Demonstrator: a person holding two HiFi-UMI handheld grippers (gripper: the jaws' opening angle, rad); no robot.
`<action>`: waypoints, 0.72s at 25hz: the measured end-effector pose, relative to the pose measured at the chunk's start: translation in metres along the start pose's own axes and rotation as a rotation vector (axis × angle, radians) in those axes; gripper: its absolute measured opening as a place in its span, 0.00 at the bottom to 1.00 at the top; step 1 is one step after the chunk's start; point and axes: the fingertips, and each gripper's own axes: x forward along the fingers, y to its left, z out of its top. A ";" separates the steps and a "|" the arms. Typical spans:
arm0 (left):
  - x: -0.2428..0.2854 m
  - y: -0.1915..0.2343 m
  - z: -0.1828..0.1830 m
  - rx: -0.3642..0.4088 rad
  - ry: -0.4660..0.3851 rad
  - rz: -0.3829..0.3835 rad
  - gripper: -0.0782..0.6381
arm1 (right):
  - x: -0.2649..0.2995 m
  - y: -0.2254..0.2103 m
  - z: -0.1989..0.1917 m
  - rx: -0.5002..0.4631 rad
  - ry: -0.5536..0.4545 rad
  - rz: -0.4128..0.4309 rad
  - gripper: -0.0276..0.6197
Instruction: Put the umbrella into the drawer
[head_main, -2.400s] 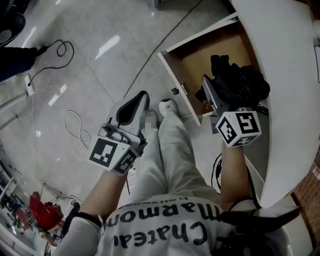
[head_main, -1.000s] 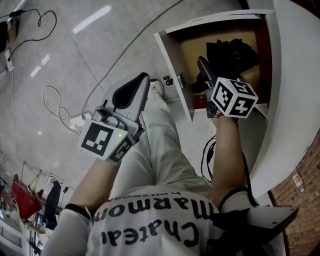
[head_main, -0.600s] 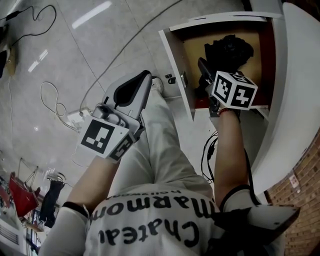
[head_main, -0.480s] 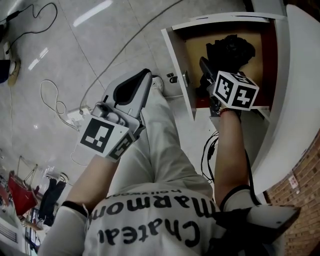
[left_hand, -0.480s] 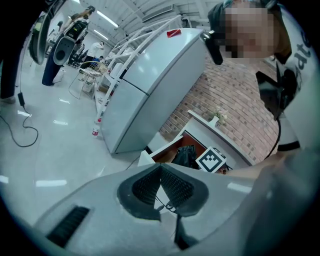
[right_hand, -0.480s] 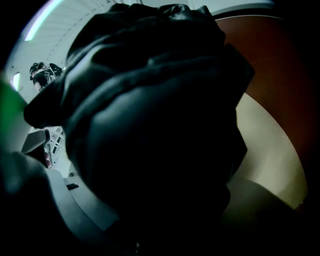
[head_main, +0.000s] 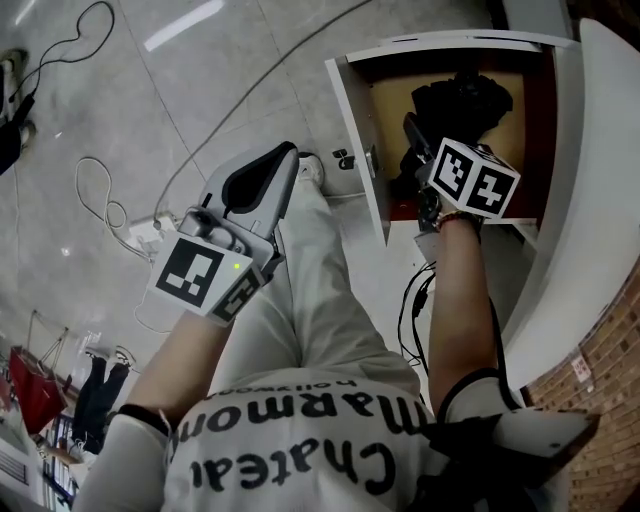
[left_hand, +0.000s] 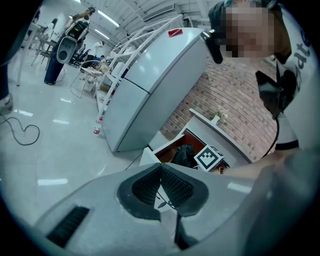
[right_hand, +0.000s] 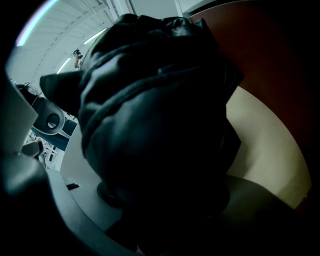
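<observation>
The black folded umbrella (head_main: 462, 100) lies bunched inside the open white drawer (head_main: 352, 110), over its tan bottom. My right gripper (head_main: 412, 135) reaches steeply down into the drawer with its jaws closed around the umbrella's near end. In the right gripper view the dark umbrella (right_hand: 150, 115) fills the space between the jaws, and the drawer floor (right_hand: 265, 145) shows behind it. My left gripper (head_main: 288, 152) hangs over the person's trouser leg, shut and holding nothing. Its pads (left_hand: 172, 186) meet in the left gripper view, where the drawer (left_hand: 165, 150) and umbrella (left_hand: 185, 155) show beyond.
A white curved countertop (head_main: 590, 200) overhangs the drawer on the right, with brick wall (head_main: 610, 400) below it. Cables (head_main: 100, 190) and a power strip (head_main: 150, 232) lie on the tiled floor at left. More cable (head_main: 412, 310) hangs under the counter. A grey fridge (left_hand: 145, 85) stands beyond.
My right gripper has carried the umbrella from above the drawer's front edge down into the drawer and tipped steeper. The left gripper has stayed put.
</observation>
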 end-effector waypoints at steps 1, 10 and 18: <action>0.001 -0.001 0.000 0.001 0.001 -0.002 0.13 | 0.001 -0.002 0.000 0.006 0.001 -0.004 0.47; -0.002 0.000 0.004 -0.003 -0.028 0.012 0.13 | 0.007 -0.006 -0.002 0.012 0.006 -0.036 0.47; -0.012 0.003 0.010 -0.011 -0.042 0.037 0.13 | 0.013 -0.004 -0.004 -0.038 0.003 -0.123 0.47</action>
